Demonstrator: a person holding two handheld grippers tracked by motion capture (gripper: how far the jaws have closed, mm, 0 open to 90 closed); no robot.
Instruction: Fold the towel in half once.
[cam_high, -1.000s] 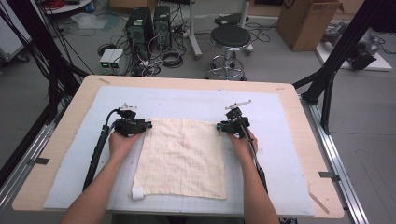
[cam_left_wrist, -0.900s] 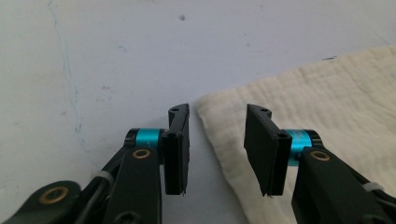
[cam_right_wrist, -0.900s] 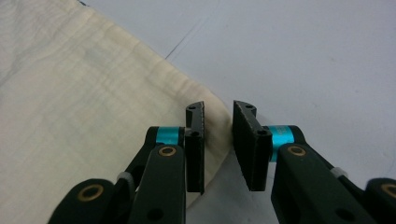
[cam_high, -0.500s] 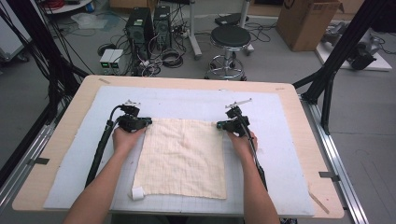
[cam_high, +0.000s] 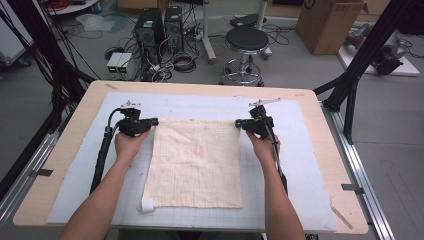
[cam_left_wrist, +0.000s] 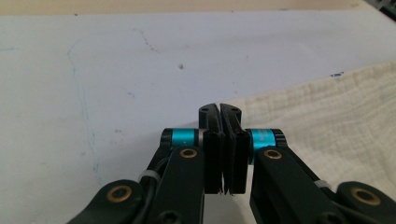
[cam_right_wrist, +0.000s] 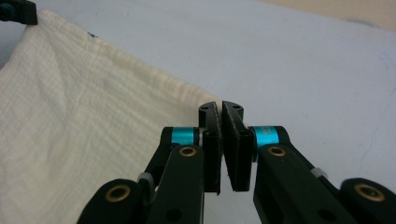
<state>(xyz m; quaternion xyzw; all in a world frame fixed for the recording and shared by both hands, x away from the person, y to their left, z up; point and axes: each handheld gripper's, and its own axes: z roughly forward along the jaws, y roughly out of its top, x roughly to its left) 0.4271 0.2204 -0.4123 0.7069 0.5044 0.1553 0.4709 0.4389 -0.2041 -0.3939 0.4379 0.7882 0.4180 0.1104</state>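
Left gripper (cam_left_wrist: 219, 109) jaws closed, pinching the far-left corner of the cloth (cam_high: 196, 162). Right gripper (cam_right_wrist: 221, 108) jaws nearly shut at the far-right corner; grip unclear. Cloth lies flat between both grippers, on the white mat (cam_high: 310, 165).

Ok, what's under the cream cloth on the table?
The cloth lies flat on a pale mat that covers the wooden table. No lump shows, but whatever lies beneath its middle is covered.
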